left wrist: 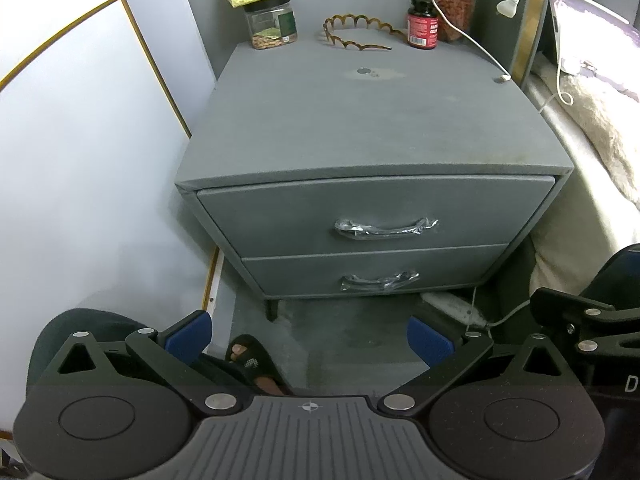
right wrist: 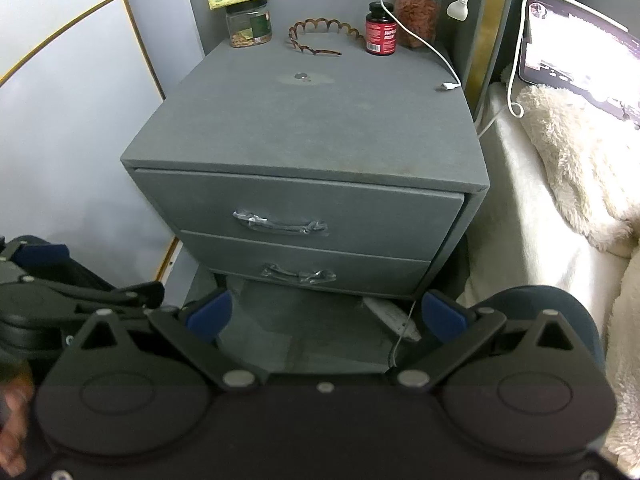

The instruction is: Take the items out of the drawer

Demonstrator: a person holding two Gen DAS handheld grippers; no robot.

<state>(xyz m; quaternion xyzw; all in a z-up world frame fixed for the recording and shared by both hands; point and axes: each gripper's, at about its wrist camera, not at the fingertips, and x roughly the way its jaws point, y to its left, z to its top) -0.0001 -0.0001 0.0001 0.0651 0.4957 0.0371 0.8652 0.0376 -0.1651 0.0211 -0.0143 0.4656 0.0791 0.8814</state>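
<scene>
Two closed drawers, upper drawer point(left wrist: 376, 208) and lower drawer point(left wrist: 372, 270); left hand-held gripper point(left wrist: 310, 338) and right hand-held gripper point(right wrist: 326, 316) both gape empty.

We see dim, flat indoor light; fisheye bends edges around the nightstand point(left wrist: 360, 128), whose top shows dull glare.

Nightstand point(left wrist: 360, 120) matt grey, rough; drawer handles point(left wrist: 384, 227) shiny metal (plastic-wrapped); blanket point(right wrist: 568, 160) fluffy.
</scene>
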